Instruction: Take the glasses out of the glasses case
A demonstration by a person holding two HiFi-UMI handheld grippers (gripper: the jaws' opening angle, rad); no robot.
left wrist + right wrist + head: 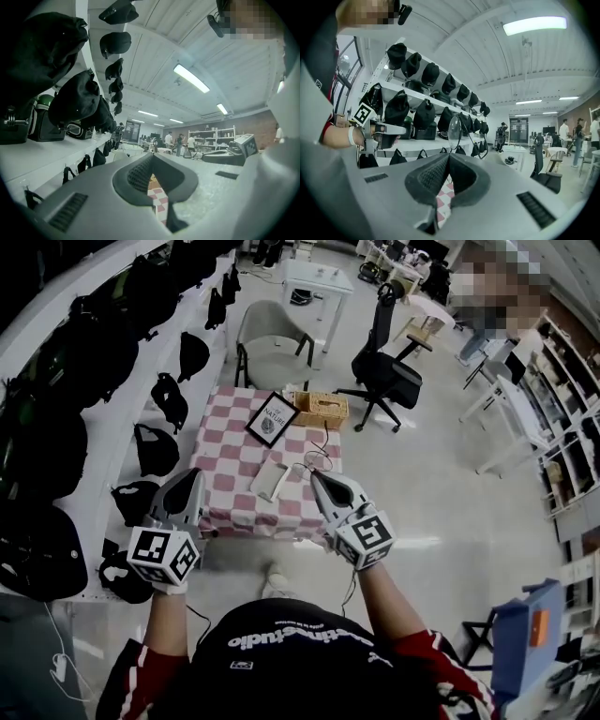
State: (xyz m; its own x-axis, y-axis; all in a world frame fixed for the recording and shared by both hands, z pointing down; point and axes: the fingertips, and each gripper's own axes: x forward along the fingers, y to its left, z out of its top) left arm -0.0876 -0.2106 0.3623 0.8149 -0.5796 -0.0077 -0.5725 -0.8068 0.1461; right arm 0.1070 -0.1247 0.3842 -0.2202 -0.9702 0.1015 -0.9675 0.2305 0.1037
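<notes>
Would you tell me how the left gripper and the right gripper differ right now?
The right gripper pinches the glasses at its jaw tips; the left gripper has nothing between its jaws. In the head view the left gripper sits over the left edge of the table, the right gripper toward its right side. Both have closed jaws, with the glasses case between them.

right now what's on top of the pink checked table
A black-framed picture, a wicker box and a white glasses case. The left hand-held gripper and right hand-held gripper cover the table's near corners.
</notes>
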